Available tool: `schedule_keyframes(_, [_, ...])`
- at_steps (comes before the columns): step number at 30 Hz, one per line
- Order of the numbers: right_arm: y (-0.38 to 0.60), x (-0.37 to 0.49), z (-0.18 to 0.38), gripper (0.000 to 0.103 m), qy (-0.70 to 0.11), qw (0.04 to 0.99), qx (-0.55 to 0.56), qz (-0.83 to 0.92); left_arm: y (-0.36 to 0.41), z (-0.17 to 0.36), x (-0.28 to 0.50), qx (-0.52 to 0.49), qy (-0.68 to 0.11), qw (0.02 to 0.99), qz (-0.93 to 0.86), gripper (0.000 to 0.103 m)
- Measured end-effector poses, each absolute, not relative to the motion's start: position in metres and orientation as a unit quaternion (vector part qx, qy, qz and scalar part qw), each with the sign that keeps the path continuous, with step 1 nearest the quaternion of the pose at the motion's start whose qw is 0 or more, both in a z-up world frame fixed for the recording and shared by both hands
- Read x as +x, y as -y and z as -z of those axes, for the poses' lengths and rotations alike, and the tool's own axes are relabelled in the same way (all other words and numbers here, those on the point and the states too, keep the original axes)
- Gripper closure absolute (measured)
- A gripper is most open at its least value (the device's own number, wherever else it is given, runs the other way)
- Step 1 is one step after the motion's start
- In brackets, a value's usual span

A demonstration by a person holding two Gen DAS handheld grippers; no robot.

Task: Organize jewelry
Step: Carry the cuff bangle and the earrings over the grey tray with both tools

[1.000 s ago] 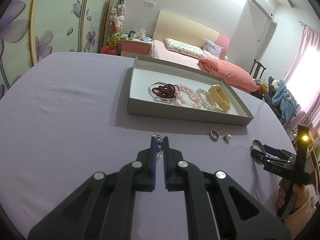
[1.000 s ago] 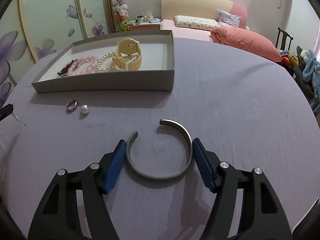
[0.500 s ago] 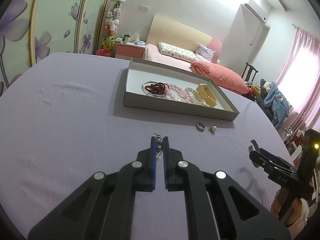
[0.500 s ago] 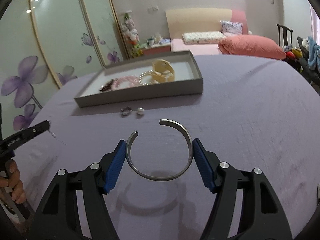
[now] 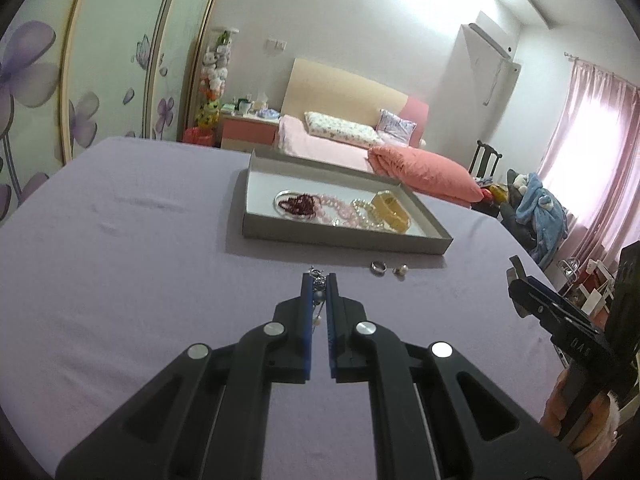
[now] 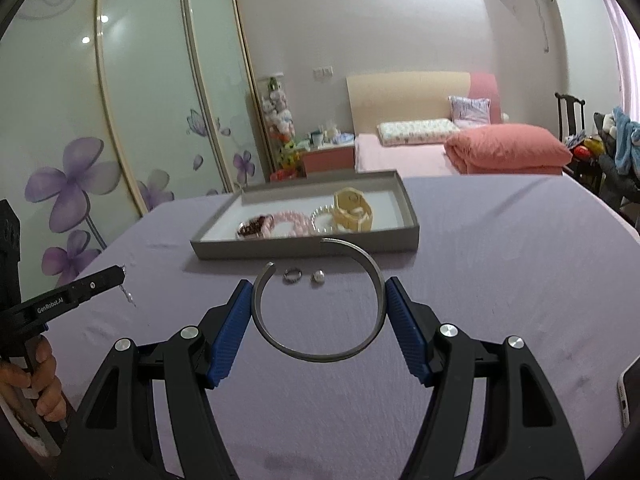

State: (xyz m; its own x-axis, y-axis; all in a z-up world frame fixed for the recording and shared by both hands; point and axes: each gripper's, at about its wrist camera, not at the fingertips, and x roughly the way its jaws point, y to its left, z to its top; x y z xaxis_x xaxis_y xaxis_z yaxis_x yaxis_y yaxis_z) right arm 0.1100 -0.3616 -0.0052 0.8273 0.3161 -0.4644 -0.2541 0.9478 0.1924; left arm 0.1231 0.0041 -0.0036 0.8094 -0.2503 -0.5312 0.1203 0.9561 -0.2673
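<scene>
My left gripper (image 5: pixel 319 280) is shut on a thin silver chain with small beads (image 5: pixel 318 298), held above the purple table; the chain hangs from it in the right wrist view (image 6: pixel 129 295). My right gripper (image 6: pixel 320 300) is shut on an open silver cuff bangle (image 6: pixel 320 354), lifted off the table. A grey tray (image 5: pixel 340 238) holds a dark red bracelet (image 5: pixel 299 203), pink beads (image 5: pixel 336 206), pearls (image 5: pixel 366 218) and a yellow watch (image 5: pixel 391 210). A silver ring (image 6: pixel 292 276) and a pearl stud (image 6: pixel 318 277) lie in front of the tray.
The table is covered in a purple cloth (image 5: pixel 120 240). A phone edge (image 6: pixel 630 396) lies at the right in the right wrist view. A bed with a pink quilt (image 6: pixel 508 152) and a mirrored wardrobe (image 6: pixel 120 120) stand behind the table.
Both grippers have risen higher above the table and pulled back from the tray. The bangle has left the cloth. Both grips are unchanged.
</scene>
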Motion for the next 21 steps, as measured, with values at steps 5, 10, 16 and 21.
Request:
schedule_keyframes(5, [0.359, 0.107, -0.003, 0.036, -0.23, 0.961, 0.057, -0.141, -0.003, -0.007, 0.115, -0.104, -0.267, 0.954, 0.091, 0.096])
schedule_keyframes(10, [0.355, 0.106, -0.007, 0.036, -0.218, 0.965, 0.056, -0.136, -0.002, -0.012, 0.112, -0.094, -0.249, 0.96, 0.083, 0.096])
schedule_keyframes(16, [0.355, 0.105, -0.01, 0.036, -0.209, 0.967, 0.052, -0.133, -0.002, -0.015, 0.112, -0.088, -0.24, 0.963, 0.082, 0.096])
schedule_keyframes(21, [0.356, 0.104, -0.011, 0.036, -0.205, 0.969, 0.051, -0.128, -0.003, -0.015, 0.112, -0.089, -0.239, 0.964, 0.082, 0.096])
